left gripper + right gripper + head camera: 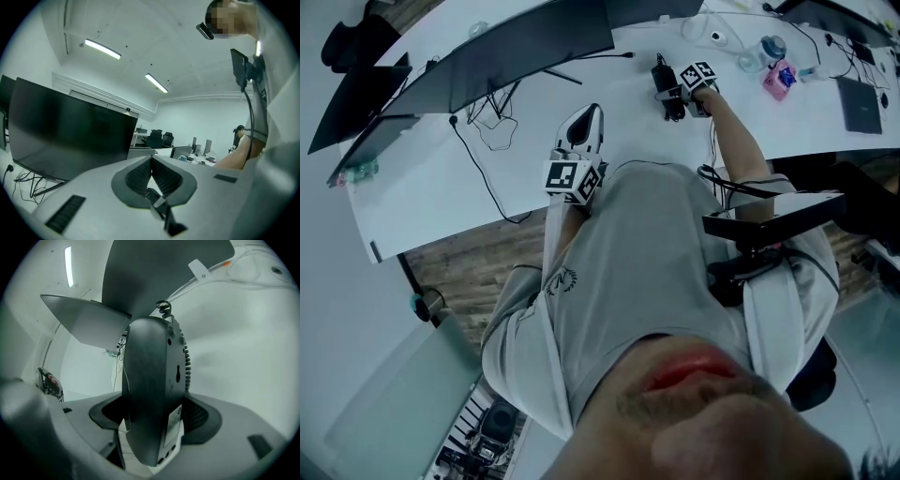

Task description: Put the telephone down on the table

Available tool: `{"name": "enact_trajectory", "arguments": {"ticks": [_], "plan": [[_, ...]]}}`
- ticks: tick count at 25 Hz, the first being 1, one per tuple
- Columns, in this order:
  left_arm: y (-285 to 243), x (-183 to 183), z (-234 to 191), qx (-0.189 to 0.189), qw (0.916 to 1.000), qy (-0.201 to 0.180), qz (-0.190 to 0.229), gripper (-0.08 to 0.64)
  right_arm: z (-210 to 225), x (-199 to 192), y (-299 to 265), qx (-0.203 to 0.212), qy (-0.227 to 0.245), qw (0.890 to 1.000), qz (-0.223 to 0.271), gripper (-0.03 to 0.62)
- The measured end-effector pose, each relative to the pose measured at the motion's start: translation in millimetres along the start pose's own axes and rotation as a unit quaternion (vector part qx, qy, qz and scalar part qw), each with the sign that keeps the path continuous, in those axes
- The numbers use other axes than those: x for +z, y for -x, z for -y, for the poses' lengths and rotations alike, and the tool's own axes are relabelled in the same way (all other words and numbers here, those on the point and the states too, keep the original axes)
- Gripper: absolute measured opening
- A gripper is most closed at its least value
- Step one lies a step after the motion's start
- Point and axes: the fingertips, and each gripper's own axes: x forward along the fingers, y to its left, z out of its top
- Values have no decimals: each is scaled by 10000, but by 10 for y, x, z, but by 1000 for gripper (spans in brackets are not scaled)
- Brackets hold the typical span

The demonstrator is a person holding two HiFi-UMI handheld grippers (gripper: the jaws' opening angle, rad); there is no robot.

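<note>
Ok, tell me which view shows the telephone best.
The right gripper view: the telephone fills the middle, its underside and label clear, clamped in the right gripper. The head view shows it only small and dark over the table. The left gripper view misses it.

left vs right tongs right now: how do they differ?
The left tongs are closed on nothing; the right tongs clamp the dark telephone, held on edge. In the head view, the left tongs sit near the table's front edge, close to the body; the right tongs reach farther across it. Both are shut.
</note>
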Motion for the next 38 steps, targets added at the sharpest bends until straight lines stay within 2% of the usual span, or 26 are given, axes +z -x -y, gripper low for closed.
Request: {"name": "enact_trajectory", "arguments": {"ticks": [6,13,18,27,32,38], "plan": [[-34,-44,49,-102,9999,2,-43,6,317,106,176,-896,-22,9957,247,336],[-25,-18,-18,-32,10000,1,-14,6,424,213,273,-1532,251,9874,289,339],[-27,-37,-8,-35,10000,24,-17,6,384,232,280,-1536,386,9861,502,339],[-15,-36,-50,1,10000,44,-8,6,429,289,488,-1962,191,9744,1084,339],[-34,-69,-57,-40,10000,48,-43,6,380,416,737,-2339,507,9622,1297,337],[-82,-72,-32,-128,9999,30,-50,6,125,669,1000,-2465,896,9502,1681,337]]}}
